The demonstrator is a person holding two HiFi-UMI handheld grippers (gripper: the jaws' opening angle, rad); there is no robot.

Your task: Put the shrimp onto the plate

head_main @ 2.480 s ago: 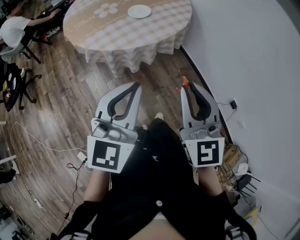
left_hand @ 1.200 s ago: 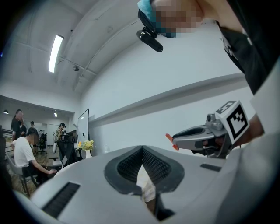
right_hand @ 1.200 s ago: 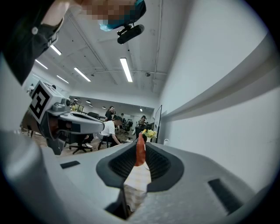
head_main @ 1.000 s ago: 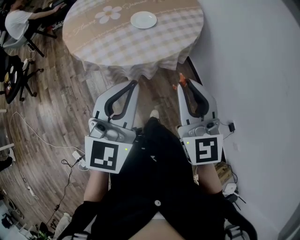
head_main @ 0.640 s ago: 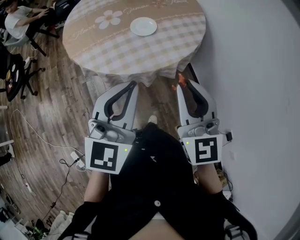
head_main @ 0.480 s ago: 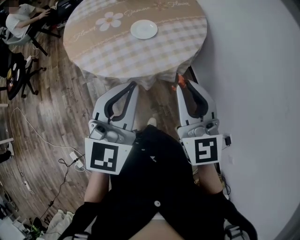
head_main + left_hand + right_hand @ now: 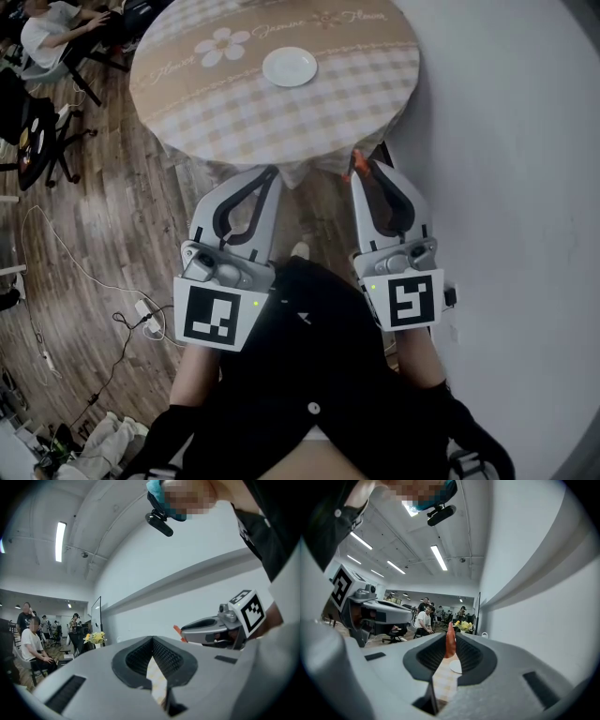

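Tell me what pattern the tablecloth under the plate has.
The tablecloth has beige-and-white checks with a white daisy print, clearest in the head view.

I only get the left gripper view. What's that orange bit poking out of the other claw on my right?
Observer: It's the shrimp. The right gripper view shows it pinched upright between the jaws of the right gripper.
Visitor: Where is it headed?
Observer: The head view shows a white plate, with nothing on it, on a round checked table ahead. The shrimp is at the table's near edge, well short of the plate.
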